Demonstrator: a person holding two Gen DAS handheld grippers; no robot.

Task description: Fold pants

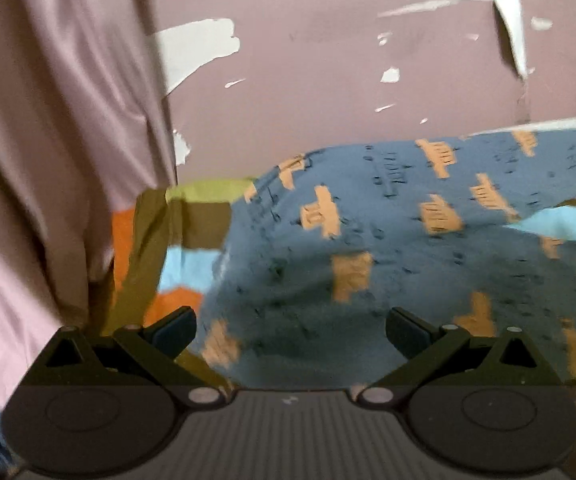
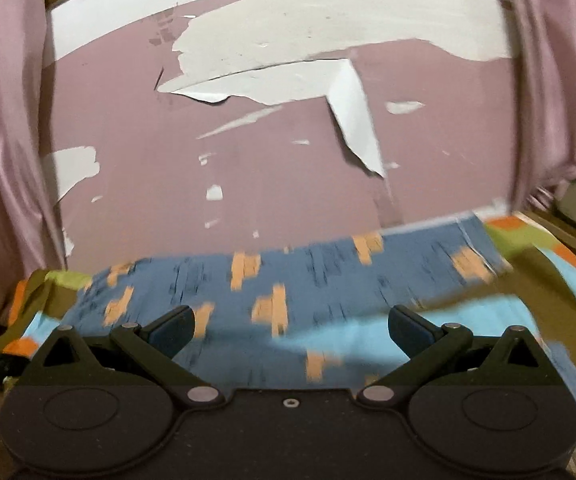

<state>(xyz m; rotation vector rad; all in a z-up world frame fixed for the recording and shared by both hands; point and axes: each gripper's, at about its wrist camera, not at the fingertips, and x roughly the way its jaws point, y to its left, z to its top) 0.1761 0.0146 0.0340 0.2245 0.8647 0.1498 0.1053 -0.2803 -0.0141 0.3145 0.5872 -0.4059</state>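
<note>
Across a multicoloured bedsheet [image 2: 568, 304], blue patterned pants [image 1: 388, 240] spread beneath both tools. Left gripper [image 1: 291, 330] splayed wide, grasping nothing. Right gripper [image 2: 290, 328] likewise released, seemingly just above the cloth; blurred.

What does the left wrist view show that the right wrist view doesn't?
Only the left wrist view: the blue patterned pants fill the space right up to the open left hand-held gripper. Only the right wrist view: a second curtain at the right edge and the pants' far hem. Both show the pants on the colourful bedsheet, the peeling pink wall, and the right hand-held gripper also stands open.
</note>
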